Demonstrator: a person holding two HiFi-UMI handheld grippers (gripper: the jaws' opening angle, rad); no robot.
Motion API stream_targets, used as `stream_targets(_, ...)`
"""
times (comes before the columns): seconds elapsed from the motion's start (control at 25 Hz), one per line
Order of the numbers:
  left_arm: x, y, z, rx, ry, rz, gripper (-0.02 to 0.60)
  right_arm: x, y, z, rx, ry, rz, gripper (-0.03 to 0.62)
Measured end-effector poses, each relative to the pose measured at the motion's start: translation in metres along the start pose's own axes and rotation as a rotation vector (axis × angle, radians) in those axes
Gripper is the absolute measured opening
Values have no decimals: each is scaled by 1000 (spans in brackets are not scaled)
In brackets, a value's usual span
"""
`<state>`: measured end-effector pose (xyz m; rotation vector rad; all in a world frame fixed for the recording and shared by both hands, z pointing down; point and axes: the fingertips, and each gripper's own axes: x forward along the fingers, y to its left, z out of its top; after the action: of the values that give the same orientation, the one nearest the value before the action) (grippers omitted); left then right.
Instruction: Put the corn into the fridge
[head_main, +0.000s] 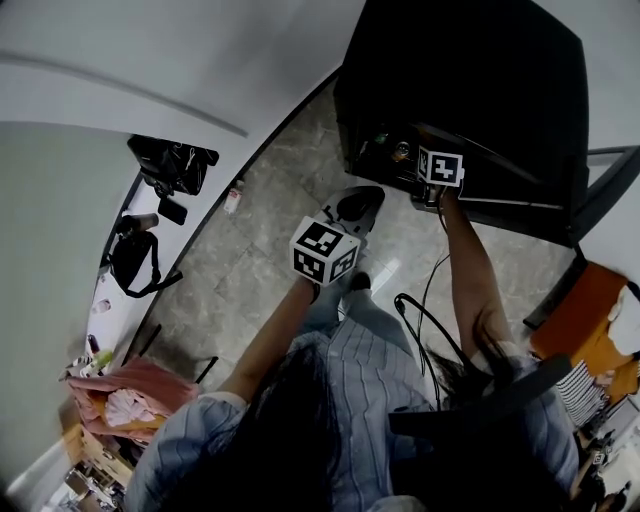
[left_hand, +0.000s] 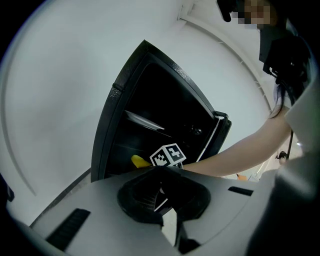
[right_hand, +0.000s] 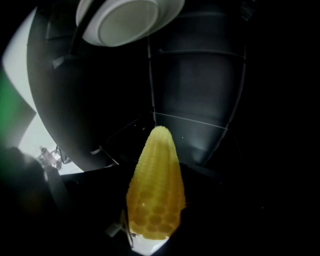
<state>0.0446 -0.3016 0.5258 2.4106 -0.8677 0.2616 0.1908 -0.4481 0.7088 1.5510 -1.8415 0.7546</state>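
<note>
Shirt: a striped blue-grey shirt is seen nearest, with a black cable looped beside it.
Left gripper: the left gripper is held just ahead of the shirt, outside the fridge. Its jaws are smooth matte grey plastic. They are drawn together to a thin slit, and nothing is gripped.
Marker cubes: a white cube with black square code patterns is carried on each gripper. No words can be read.
Floor: grey mottled stone tiles are seen underfoot.
Right gripper: the right gripper is reached forward on an outstretched bare arm, into the fridge mouth. Its dark jaws are clamped on the butt of the corn.
Corn: the corn is a yellow, tapered cob with rows of rounded kernels. It is held tip-forward inside the fridge, above a dark shelf. Whether it touches the shelf cannot be told.
Fridge: the fridge is a low black glossy cabinet. Its door is swung open, and a pale seal runs along the door edge. The interior is dark, with thin wire lines across a ribbed back wall.
Contents: a white round dish is seen higher inside, above the corn.
Far left: black bags are laid on a white counter, and a pink cloth lies farther along.
</note>
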Motion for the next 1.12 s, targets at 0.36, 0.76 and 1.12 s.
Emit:
stream_targets(0.36,3,4,-6,-9,15,14,8,3,-1,-3,26,-40,30,264)
stream_targets(0.76,3,7,-9,-13,26,22,8,1,-2,-2,28,-71,7,267)
stream_targets(1.12,3,8,-9,-22,23,24,8,-29,-6,15,147,-226,1,268)
